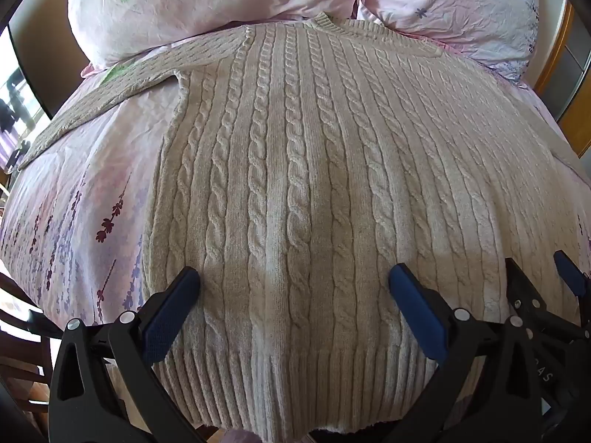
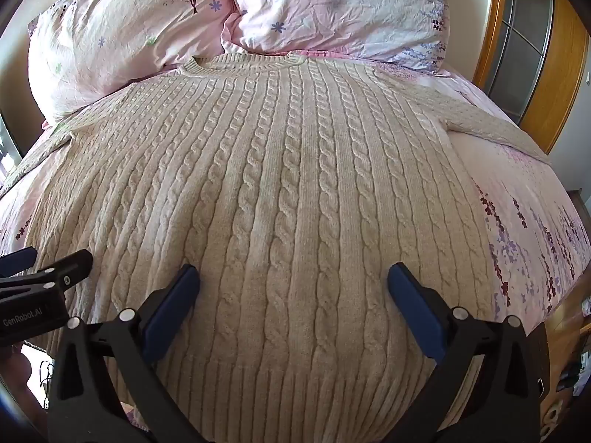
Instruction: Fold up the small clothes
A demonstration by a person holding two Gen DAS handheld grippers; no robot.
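A cream cable-knit sweater [image 1: 295, 170] lies flat, front up, on the bed, collar at the far end and ribbed hem nearest me. Its left sleeve [image 1: 110, 92] stretches out to the left; its right sleeve [image 2: 491, 125] stretches out to the right. My left gripper [image 1: 293, 280] is open and empty, its blue-padded fingers spread just above the lower left part of the sweater. My right gripper [image 2: 293, 280] is open and empty above the lower right part of the sweater [image 2: 295, 192]. The right gripper's fingers [image 1: 570, 277] show at the right edge of the left wrist view.
The bed [image 1: 74, 192] has a pink floral sheet. Two pink pillows [image 2: 129, 37] [image 2: 340, 7] lie just beyond the collar. A wooden-framed wardrobe [image 2: 535, 55] stands to the right. Wooden floor and furniture show past the bed's near edge.
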